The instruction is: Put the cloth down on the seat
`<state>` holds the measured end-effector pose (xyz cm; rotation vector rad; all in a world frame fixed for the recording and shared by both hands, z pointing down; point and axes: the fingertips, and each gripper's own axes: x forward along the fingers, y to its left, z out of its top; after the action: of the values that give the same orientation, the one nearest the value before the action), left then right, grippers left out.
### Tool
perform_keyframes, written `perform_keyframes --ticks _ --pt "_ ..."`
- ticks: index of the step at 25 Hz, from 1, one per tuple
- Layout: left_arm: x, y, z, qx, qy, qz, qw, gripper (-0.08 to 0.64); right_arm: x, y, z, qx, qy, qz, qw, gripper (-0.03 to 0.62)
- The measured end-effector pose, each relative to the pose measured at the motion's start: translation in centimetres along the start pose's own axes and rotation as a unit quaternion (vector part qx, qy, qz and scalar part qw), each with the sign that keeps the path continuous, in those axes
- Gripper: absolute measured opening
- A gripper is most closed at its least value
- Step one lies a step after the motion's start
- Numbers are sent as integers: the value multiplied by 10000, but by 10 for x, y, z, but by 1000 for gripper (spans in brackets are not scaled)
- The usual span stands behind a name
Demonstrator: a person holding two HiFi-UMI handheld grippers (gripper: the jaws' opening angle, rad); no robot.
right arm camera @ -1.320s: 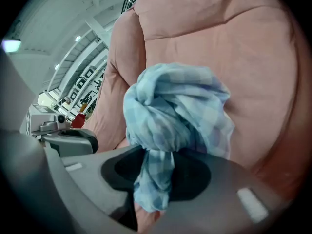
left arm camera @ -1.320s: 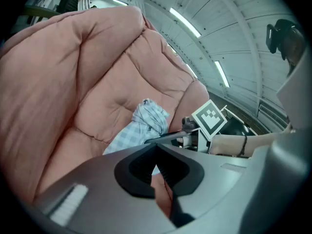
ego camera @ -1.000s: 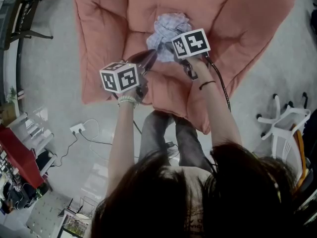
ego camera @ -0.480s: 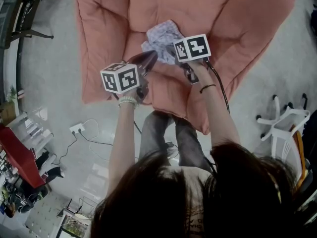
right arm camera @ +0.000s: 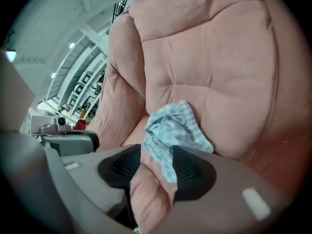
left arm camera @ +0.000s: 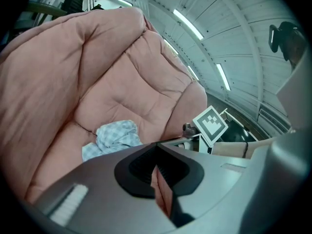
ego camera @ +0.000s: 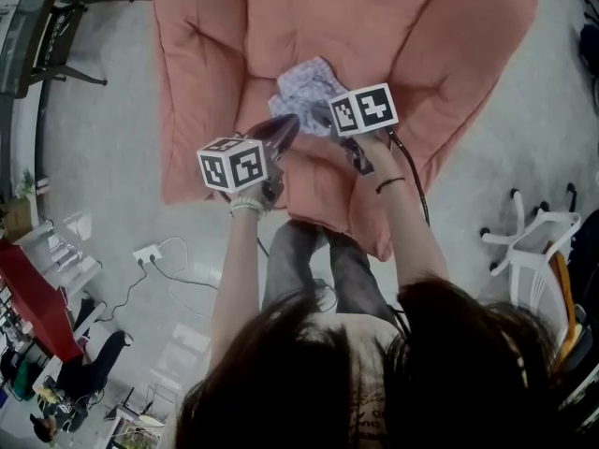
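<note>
The right gripper has its fingers wide apart. They have just been opening and they press on nothing. The cloth, a crumpled pale blue checked piece, lies just beyond their tips, and its near edge shows in the gap between them. It rests on the seat of the pink armchair. The left gripper has its fingers closed on nothing, apart from the cloth.

Grey left gripper and right gripper bear black-and-white marker cubes; black wristband, grey trousers
</note>
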<state>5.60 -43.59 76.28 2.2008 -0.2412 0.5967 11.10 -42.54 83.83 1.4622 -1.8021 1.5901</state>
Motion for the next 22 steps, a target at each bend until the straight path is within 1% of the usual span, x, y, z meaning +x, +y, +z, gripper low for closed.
perform_keyframes --ticks 2,9,12,19,22 --pt "-5 -9 6 17 -50 -7 10000 -2 -11 6 6 -27 -112 -16 9999 190" --pt "-27 -43 21 44 -275 -58 9996 -2 -50 36 19 -22 -597 100 9982 184" --pt "-39 -58 27 63 -379 -93 9992 -3 -68 50 23 -24 -791 137 9968 162" --pt "-68 -94 46 181 -658 -119 9976 -2 -116 86 35 18 -1346 332 9903 133" --pt "-81 -111 55 253 -802 -136 9964 -2 -136 104 38 4 -1568 484 9864 112"
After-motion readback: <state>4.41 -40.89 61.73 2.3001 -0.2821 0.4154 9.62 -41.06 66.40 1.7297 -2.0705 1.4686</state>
